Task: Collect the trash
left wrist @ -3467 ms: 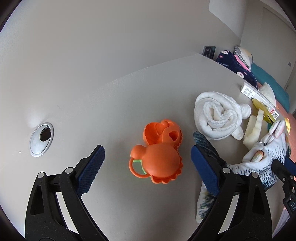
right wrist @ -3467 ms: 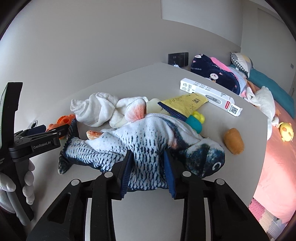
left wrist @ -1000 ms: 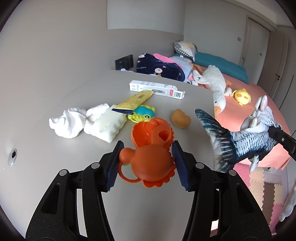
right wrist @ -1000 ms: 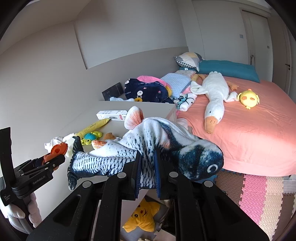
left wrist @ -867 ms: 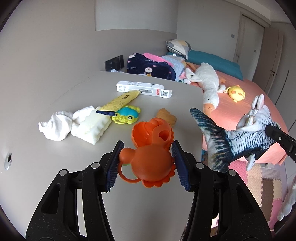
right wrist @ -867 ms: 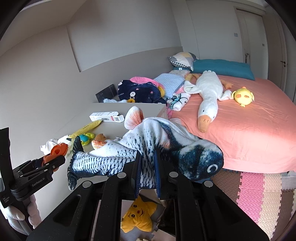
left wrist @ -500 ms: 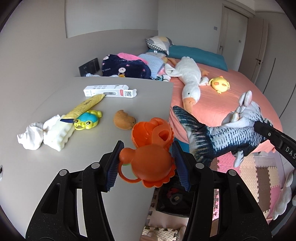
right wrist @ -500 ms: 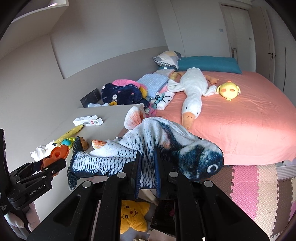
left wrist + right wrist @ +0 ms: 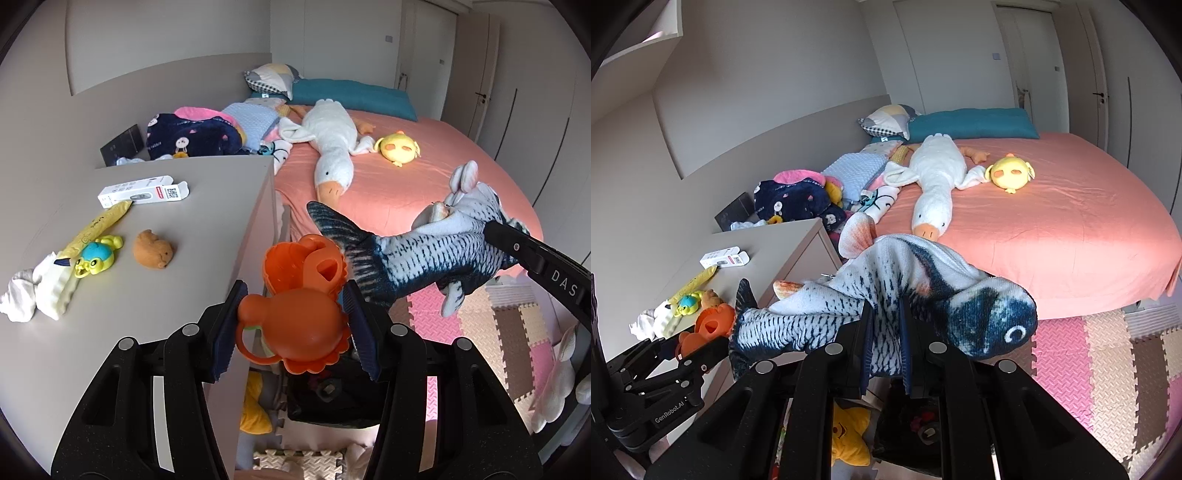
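My left gripper (image 9: 293,325) is shut on an orange plastic toy (image 9: 299,314) and holds it in the air past the table's right edge, above a dark bin (image 9: 325,398) on the floor. My right gripper (image 9: 886,339) is shut on a blue and white plush fish (image 9: 886,288), held in the air to the right of the table; the fish also shows in the left wrist view (image 9: 424,254). The orange toy shows at the left in the right wrist view (image 9: 705,328).
On the grey table (image 9: 192,258) lie a white box (image 9: 142,192), a yellow wrapper (image 9: 98,225), a small blue and yellow toy (image 9: 98,254), a brown plush (image 9: 151,254) and a white cloth (image 9: 26,299). A pink bed (image 9: 1052,221) with a plush goose (image 9: 934,177) stands behind. Foam mats (image 9: 1108,369) cover the floor.
Both grippers have swung right, away from the table, carrying the orange toy and the plush fish. The left gripper now hangs beyond the table edge over the floor bin.
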Available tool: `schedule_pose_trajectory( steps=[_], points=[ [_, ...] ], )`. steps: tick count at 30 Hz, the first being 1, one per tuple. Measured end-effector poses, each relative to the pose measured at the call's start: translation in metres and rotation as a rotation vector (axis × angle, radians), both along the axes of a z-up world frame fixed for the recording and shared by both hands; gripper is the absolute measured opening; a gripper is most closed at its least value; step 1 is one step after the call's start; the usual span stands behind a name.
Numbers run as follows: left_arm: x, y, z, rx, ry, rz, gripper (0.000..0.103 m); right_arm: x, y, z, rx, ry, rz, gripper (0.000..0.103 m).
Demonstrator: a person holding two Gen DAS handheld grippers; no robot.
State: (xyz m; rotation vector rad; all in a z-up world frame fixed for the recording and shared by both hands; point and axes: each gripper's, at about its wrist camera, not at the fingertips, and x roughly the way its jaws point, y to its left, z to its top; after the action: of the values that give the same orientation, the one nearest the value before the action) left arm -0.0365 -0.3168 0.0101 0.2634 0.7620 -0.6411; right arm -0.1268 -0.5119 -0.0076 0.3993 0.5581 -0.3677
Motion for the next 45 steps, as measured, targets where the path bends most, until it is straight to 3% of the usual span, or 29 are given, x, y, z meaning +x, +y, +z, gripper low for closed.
schedule_pose_trajectory(
  steps=[16, 18, 19, 20, 21, 22, 23, 33, 45],
  points=[
    [-0.01, -0.03, -0.021, 0.028, 0.038, -0.071, 0.053, 0.005, -0.026, -0.017, 0.01, 0.056, -0.074, 0.014],
    [-0.01, -0.029, -0.022, 0.001, 0.052, -0.096, 0.053, 0.01, -0.025, -0.018, -0.002, 0.072, -0.075, 0.023],
    [-0.011, -0.027, -0.021, -0.019, 0.053, -0.108, 0.067, 0.013, -0.026, -0.017, -0.012, 0.08, -0.086, 0.037],
    [-0.012, -0.025, -0.019, -0.031, 0.038, -0.097, 0.09, 0.014, -0.026, -0.015, -0.029, 0.082, -0.113, 0.045],
    [-0.013, -0.023, -0.017, -0.037, 0.008, -0.073, 0.098, 0.013, -0.026, -0.012, -0.046, 0.081, -0.138, 0.051],
    [-0.015, -0.021, -0.014, -0.045, -0.026, -0.055, 0.098, 0.013, -0.026, -0.009, -0.061, 0.078, -0.162, 0.064],
    [-0.016, -0.019, -0.011, -0.049, -0.047, -0.048, 0.098, 0.013, -0.026, -0.007, -0.069, 0.071, -0.178, 0.069],
    [-0.002, 0.0, -0.007, -0.048, -0.035, 0.001, 0.098, 0.018, -0.019, -0.004, -0.058, 0.062, -0.17, 0.069],
    [0.016, 0.043, 0.001, -0.042, -0.067, 0.083, 0.098, 0.049, 0.023, -0.003, -0.074, 0.076, -0.062, 0.069]
  ],
)
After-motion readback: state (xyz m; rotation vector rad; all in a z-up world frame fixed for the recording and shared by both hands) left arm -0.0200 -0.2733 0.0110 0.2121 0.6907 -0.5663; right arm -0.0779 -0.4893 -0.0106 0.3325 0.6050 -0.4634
